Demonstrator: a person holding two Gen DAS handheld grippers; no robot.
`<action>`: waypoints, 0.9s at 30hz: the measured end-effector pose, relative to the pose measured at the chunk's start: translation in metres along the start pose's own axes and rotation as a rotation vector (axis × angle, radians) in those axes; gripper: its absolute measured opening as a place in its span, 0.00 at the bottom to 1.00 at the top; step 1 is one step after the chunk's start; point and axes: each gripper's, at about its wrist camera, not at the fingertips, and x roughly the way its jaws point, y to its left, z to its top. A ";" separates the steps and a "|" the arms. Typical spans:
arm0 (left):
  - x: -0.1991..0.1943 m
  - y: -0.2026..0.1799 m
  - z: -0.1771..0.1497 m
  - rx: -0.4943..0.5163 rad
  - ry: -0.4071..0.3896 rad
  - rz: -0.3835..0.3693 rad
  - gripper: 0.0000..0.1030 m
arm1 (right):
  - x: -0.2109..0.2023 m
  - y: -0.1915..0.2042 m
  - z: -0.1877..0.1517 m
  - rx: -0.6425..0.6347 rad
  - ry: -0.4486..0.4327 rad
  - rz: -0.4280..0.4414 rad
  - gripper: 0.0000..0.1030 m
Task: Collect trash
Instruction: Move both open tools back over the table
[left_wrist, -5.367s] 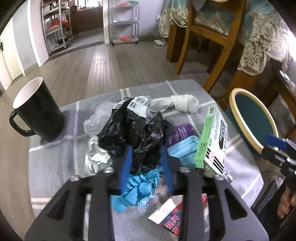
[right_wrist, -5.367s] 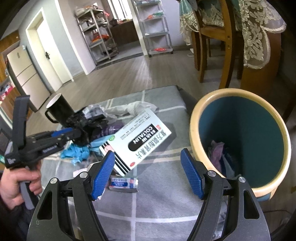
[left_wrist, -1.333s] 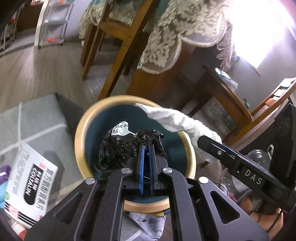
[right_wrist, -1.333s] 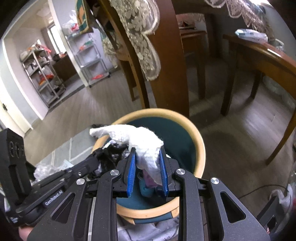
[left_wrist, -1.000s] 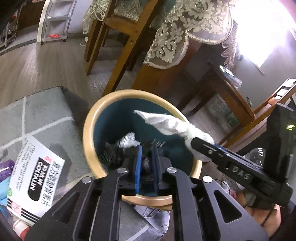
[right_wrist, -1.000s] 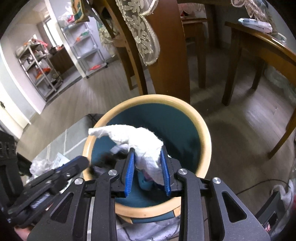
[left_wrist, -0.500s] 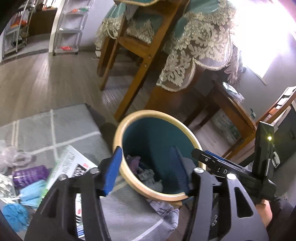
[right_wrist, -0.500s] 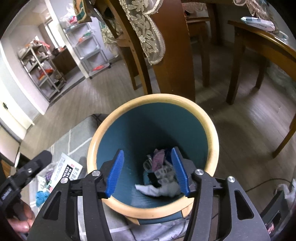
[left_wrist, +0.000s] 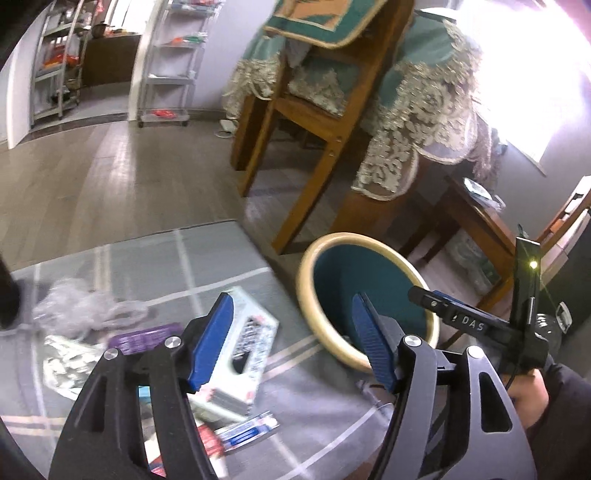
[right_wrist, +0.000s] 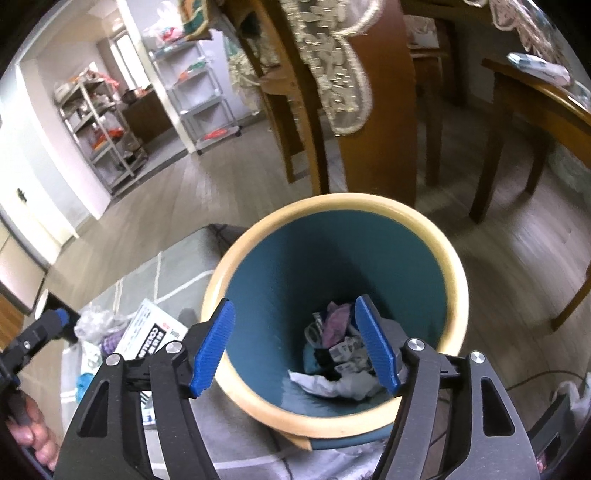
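The teal bin (right_wrist: 436, 236) holds crumpled white tissue (right_wrist: 332, 384) and wrappers. Jaws of the right gripper (right_wrist: 295, 347) and left gripper (left_wrist: 291, 341) are opening, empty.

Wooden chair (left_wrist: 317, 122), lace tablecloth (left_wrist: 424, 122), metal shelving (right_wrist: 99, 136), grey rug (left_wrist: 221, 266)

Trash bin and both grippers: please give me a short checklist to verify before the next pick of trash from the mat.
1. Left gripper holds nothing, jaws opening: ok.
2. Right gripper holds nothing, jaws opening above the bin: ok.
3. Dropped white cloth lies inside the bin: ok.
4. Bin stands upright beside the mat: ok.
5. Trash remains on the mat, for example the white box and clear plastic: ok.
6. Small items under the left gripper: blurred, cannot tell.
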 end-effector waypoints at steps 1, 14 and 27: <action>-0.006 0.007 -0.001 -0.007 -0.002 0.012 0.64 | 0.000 0.004 0.000 -0.010 -0.001 0.004 0.67; -0.057 0.078 -0.020 -0.083 -0.022 0.162 0.65 | 0.002 0.042 -0.007 -0.119 -0.003 0.034 0.68; -0.056 0.129 -0.050 -0.197 0.049 0.286 0.65 | 0.006 0.072 -0.014 -0.187 0.017 0.098 0.71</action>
